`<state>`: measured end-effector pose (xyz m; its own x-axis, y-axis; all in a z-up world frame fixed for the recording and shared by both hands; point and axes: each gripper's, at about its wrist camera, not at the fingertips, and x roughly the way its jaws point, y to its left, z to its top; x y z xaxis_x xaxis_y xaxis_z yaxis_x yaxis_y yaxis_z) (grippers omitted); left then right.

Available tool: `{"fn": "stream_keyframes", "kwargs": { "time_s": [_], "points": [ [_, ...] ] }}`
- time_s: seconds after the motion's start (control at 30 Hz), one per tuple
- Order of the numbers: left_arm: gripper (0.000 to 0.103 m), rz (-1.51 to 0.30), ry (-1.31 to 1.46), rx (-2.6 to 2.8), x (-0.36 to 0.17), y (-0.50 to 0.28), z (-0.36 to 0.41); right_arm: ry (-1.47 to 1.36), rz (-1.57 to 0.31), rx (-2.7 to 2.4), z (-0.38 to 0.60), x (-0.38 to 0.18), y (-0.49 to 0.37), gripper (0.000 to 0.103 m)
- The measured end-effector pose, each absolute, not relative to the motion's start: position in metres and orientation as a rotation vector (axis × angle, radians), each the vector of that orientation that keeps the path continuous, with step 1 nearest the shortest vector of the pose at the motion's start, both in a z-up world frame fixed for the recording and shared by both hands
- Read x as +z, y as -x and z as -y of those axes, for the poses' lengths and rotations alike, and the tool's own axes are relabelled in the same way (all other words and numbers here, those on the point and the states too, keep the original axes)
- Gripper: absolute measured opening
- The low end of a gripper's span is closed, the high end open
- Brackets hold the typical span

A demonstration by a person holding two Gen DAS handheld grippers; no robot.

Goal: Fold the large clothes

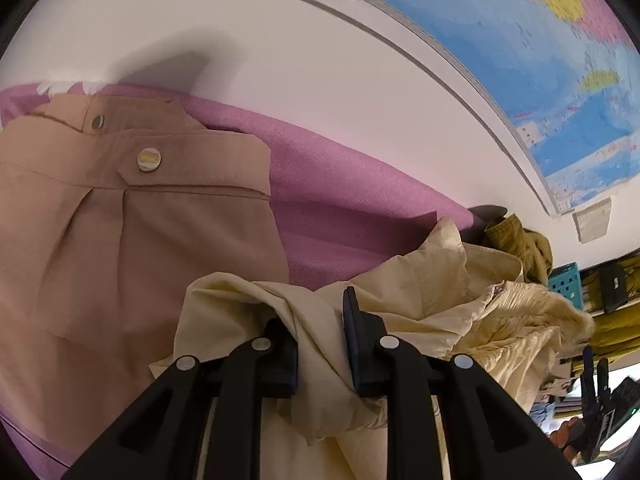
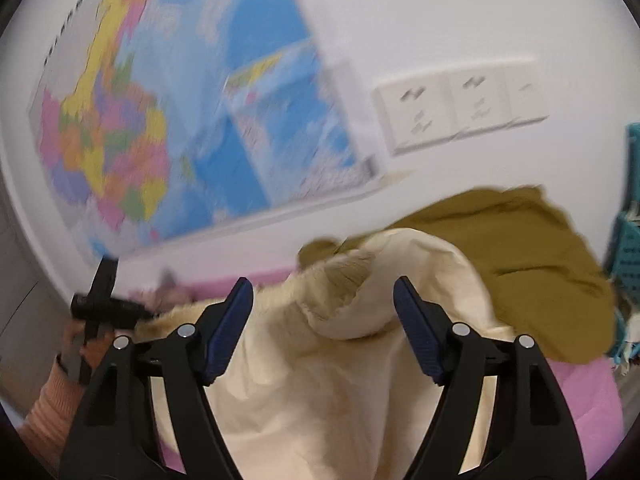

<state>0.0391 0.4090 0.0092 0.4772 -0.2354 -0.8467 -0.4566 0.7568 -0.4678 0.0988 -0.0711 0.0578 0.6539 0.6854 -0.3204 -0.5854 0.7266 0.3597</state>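
Note:
A cream garment [image 1: 420, 292] with a fleecy lining lies crumpled on the pink cloth-covered surface [image 1: 332, 200]. My left gripper [image 1: 320, 332] is shut on a bunched fold of it, and the fabric fills the narrow gap between the pads. In the right wrist view the same cream garment [image 2: 304, 380] spreads below my right gripper [image 2: 322, 296]. Its jaws stand wide open with nothing pressed between them. The left gripper [image 2: 100, 308] shows small at the left, held by a hand in an orange sleeve [image 2: 52, 404].
A tan garment [image 1: 120, 240] with snap buttons lies flat at the left. An olive garment [image 2: 520, 264] is heaped behind the cream one. A teal crate [image 2: 628, 216] stands at the right. A map [image 2: 160, 120] and wall sockets [image 2: 460, 104] hang on the white wall.

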Motion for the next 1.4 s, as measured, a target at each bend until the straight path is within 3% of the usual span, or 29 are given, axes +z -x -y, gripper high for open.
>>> {"fn": "stream_keyframes", "kwargs": {
  "time_s": [0.23, 0.33, 0.37, 0.43, 0.47, 0.5, 0.53, 0.57, 0.7, 0.83, 0.97, 1.03, 1.1, 1.17, 1.2, 1.27, 1.4],
  "points": [
    [0.021, -1.081, 0.734, 0.143, 0.014, -0.041, -0.408, 0.08, -0.59, 0.915, -0.012, 0.029, -0.093, 0.079],
    [0.027, -1.056, 0.739, 0.132, 0.018, -0.036, -0.405, 0.275, -0.622, 0.865, -0.059, -0.002, -0.099, 0.083],
    [0.029, -1.046, 0.743, 0.129, 0.02, -0.035, -0.403, 0.344, -0.609, 0.83, -0.072, -0.014, -0.103, 0.079],
    [0.038, -1.02, 0.752, 0.112, 0.025, -0.03, -0.4, 0.399, -0.597, 0.803, -0.082, -0.026, -0.109, 0.05],
    [0.045, -0.997, 0.76, 0.097, 0.03, -0.025, -0.4, 0.393, -0.597, 0.8, -0.081, -0.027, -0.115, 0.024],
    [0.051, -0.979, 0.77, 0.086, 0.034, -0.021, -0.401, 0.373, -0.604, 0.812, -0.079, -0.026, -0.12, 0.012],
    [0.06, -0.949, 0.783, 0.067, 0.041, -0.013, -0.401, 0.306, -0.621, 0.84, -0.071, -0.02, -0.128, 0.01],
    [0.06, -0.932, 0.783, 0.044, 0.046, -0.008, -0.399, 0.249, -0.615, 0.854, -0.063, -0.012, -0.134, 0.005],
    [0.063, -0.818, 0.631, -0.065, 0.084, 0.013, -0.372, 0.116, -0.515, 0.852, -0.048, 0.022, -0.148, 0.003],
    [0.066, -0.838, 0.416, -0.085, 0.081, 0.008, -0.33, 0.139, -0.556, 0.82, -0.072, 0.012, -0.168, 0.003],
    [0.054, -0.997, 0.298, -0.044, 0.028, -0.03, -0.299, 0.197, -0.629, 0.805, -0.096, -0.015, -0.179, 0.003],
    [0.049, -1.049, 0.278, 0.014, 0.005, -0.048, -0.298, 0.159, -0.628, 0.848, -0.086, -0.009, -0.174, 0.011],
    [0.045, -1.047, 0.289, 0.043, -0.002, -0.051, -0.304, 0.075, -0.595, 0.941, -0.059, 0.006, -0.162, 0.042],
    [0.043, -1.016, 0.305, 0.05, 0.005, -0.043, -0.308, 0.008, -0.536, 0.974, -0.022, 0.019, -0.147, 0.054],
    [0.043, -0.982, 0.296, 0.054, 0.014, -0.035, -0.309, -0.025, -0.511, 0.972, 0.003, 0.022, -0.139, 0.054],
    [0.057, -0.862, 0.242, 0.108, 0.038, -0.001, -0.311, -0.076, -0.491, 0.918, 0.049, 0.02, -0.132, 0.056],
    [0.073, -0.68, 0.165, 0.209, 0.069, 0.081, -0.322, -0.121, -0.543, 0.755, 0.137, -0.015, -0.123, 0.065]
  ]
}}
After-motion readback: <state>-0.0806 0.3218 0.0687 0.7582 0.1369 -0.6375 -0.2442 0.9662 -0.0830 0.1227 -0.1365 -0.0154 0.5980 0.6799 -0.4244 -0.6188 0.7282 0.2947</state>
